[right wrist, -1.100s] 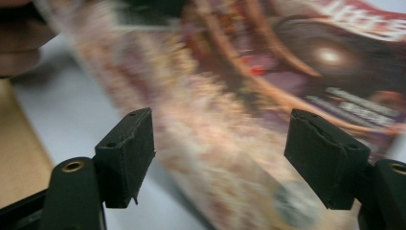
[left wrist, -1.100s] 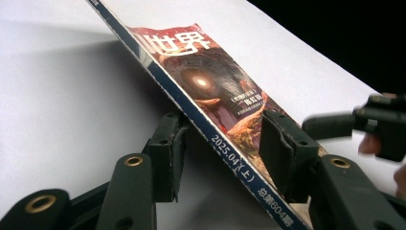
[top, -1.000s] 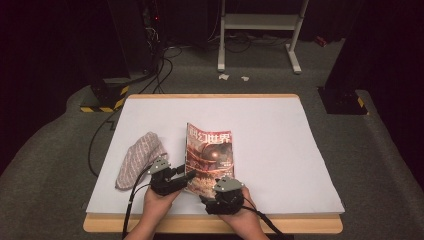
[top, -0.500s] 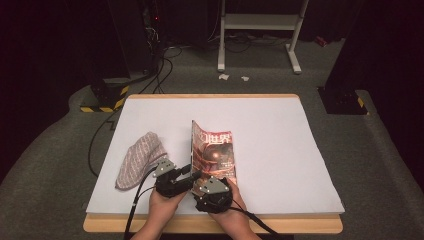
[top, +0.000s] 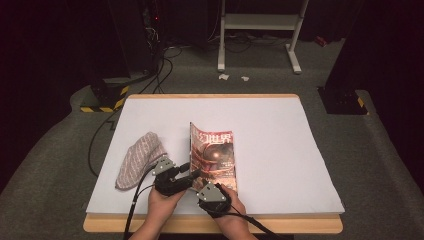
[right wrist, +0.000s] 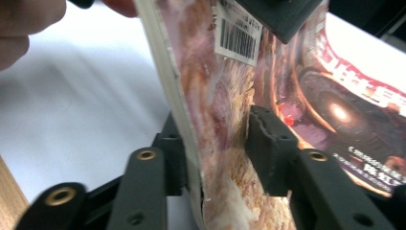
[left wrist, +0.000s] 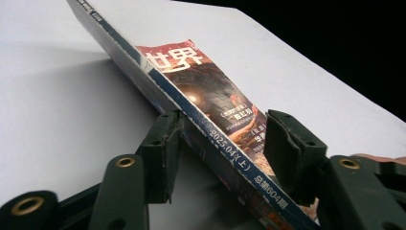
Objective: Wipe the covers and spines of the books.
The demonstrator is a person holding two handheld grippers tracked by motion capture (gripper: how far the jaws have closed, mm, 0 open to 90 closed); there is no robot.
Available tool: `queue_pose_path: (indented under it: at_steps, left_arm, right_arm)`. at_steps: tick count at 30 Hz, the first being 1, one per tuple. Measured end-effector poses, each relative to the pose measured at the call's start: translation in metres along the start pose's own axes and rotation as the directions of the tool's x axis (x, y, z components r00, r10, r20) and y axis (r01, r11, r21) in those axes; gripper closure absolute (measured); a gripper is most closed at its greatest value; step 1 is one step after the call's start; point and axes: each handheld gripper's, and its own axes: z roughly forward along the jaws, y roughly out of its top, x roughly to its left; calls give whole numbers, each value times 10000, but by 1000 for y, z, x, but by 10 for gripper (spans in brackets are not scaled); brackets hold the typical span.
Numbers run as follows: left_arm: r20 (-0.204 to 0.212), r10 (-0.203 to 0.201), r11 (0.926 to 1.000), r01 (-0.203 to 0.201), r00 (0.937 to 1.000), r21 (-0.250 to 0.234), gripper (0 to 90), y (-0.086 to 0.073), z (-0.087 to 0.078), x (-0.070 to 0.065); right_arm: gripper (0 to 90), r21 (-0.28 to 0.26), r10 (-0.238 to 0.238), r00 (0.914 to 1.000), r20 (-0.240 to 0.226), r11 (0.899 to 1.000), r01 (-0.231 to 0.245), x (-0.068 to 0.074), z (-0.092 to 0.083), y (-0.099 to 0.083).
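A magazine [top: 214, 154] with a reddish cover lies on the white table [top: 280, 150], its left spine edge raised off the surface. My left gripper [top: 189, 176] reaches in from the left at the near spine corner. In the left gripper view the spine [left wrist: 225, 148] runs between the jaws of my left gripper [left wrist: 225, 129], which have just been opening; one pad touches the underside, the other stands off the cover. My right gripper [top: 216, 194] is at the near edge. In the right gripper view my right gripper [right wrist: 215, 124] has just been closing, and its pads press the magazine's [right wrist: 225, 96] lifted corner.
A striped grey cloth [top: 137, 161] lies on the table left of the magazine, close to the left hand. The table's wooden front edge [top: 300, 224] runs just behind both hands. Cables trail from the grippers over the near edge. Dark stands and a rack are beyond the table.
The right hand has slid left toward the left gripper and its jaws have closed on the magazine's near edge. The left jaws have parted a little. The magazine's left edge stays raised.
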Motion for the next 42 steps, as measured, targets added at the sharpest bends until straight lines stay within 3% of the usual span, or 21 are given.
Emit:
queue_pose_path:
  at_steps: [2,3,4,8,14,22,24,27,32,37,42]
  left_arm:
    - [159,34,9995,-29,9999,-323,412,2,-4,2]
    - [84,241,9975,-235,9997,-670,462,4,-10,2]
    - [57,331,9959,-325,9994,-849,456,7,-14,3]
    - [-264,622,9913,-648,9977,-1147,437,13,-24,7]
    - [-734,1084,9908,-1137,9914,-732,421,9,-22,14]
    - [-1163,1718,9851,-1703,9782,236,410,-2,-11,22]
    - [-1206,1871,9821,-1832,9749,433,409,-4,-9,23]
    - [-1394,2278,9729,-2193,9637,734,410,-7,-8,25]
    - [-1580,2551,9641,-2386,9539,1164,393,-9,-8,31]
    - [-1649,2678,9612,-2516,9492,1127,399,-8,-13,36]
    - [-1820,2777,9602,-2669,9433,819,419,-3,-24,40]
  right_arm:
    - [697,-24,-56,10000,81,10000,56,0,-1,0]
    - [738,6,34,9999,132,10000,-34,0,-2,0]
    - [755,15,216,9997,142,9998,-216,-3,-2,0]
    - [797,-223,453,9987,248,9987,-448,-9,-7,0]
    - [832,-589,1462,9892,47,9876,-1457,-28,-18,1]
    - [837,-804,1900,9816,-178,9783,-1909,-43,-26,-1]
    - [838,-823,1982,9800,-203,9765,-1992,-45,-28,-1]
    - [839,-881,2091,9774,-295,9735,-2109,-49,-30,-1]
    - [840,-1005,2634,9626,-633,9580,-2687,-60,-36,-2]
    - [841,-1152,2957,9512,-878,9455,-3045,-70,-40,-6]
    - [842,-1292,2901,9531,-864,9453,-2994,-78,-46,-7]
